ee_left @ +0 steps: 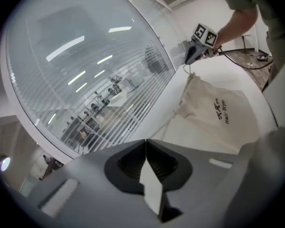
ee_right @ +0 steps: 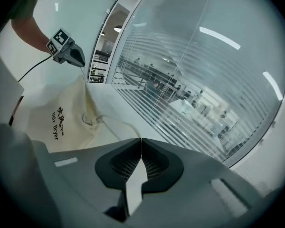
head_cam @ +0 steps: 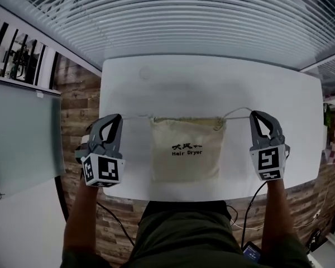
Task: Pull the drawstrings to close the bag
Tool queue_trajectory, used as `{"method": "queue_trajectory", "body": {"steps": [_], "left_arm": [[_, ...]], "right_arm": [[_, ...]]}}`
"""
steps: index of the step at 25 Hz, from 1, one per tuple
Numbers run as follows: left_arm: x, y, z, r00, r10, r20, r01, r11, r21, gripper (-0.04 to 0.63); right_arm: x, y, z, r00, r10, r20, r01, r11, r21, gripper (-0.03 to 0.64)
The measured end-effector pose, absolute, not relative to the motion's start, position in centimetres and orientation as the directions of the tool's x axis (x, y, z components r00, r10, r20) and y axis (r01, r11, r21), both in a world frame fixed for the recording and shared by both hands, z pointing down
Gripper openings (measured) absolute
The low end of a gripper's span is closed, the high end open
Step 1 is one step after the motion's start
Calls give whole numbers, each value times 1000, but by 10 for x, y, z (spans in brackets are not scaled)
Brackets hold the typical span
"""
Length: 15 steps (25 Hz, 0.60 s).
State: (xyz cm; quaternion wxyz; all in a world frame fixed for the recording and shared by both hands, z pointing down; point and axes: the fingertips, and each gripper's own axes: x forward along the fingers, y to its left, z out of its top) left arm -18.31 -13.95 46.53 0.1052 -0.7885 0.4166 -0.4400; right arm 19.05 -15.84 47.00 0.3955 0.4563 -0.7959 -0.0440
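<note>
Clamped shut, left tool [head_cam: 120, 116] grips the left drawstring [head_cam: 137, 116], right tool [head_cam: 251, 114] the right drawstring [head_cam: 237, 112], cord ends hidden inside the jaws. The bag [head_cam: 185, 149] reads "Hair Dryer"; characters above unclear.

My left gripper [head_cam: 120, 116] sits mid-left in the frame and my right gripper [head_cam: 251, 114] mid-right. My forearms [head_cam: 82, 216] reach up from the bottom edge. Both pairs of fingers [ee_left: 194, 163] are pressed together, each nipping a drawstring [head_cam: 135, 116].
</note>
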Motion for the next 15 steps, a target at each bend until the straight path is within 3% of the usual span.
{"method": "queue_trajectory", "body": {"steps": [15], "left_arm": [[-229, -133, 328, 161, -893, 420, -602, -426, -675, 9]], "right_arm": [[186, -145, 312, -134, -920, 369, -567, 377, 733, 14]]}}
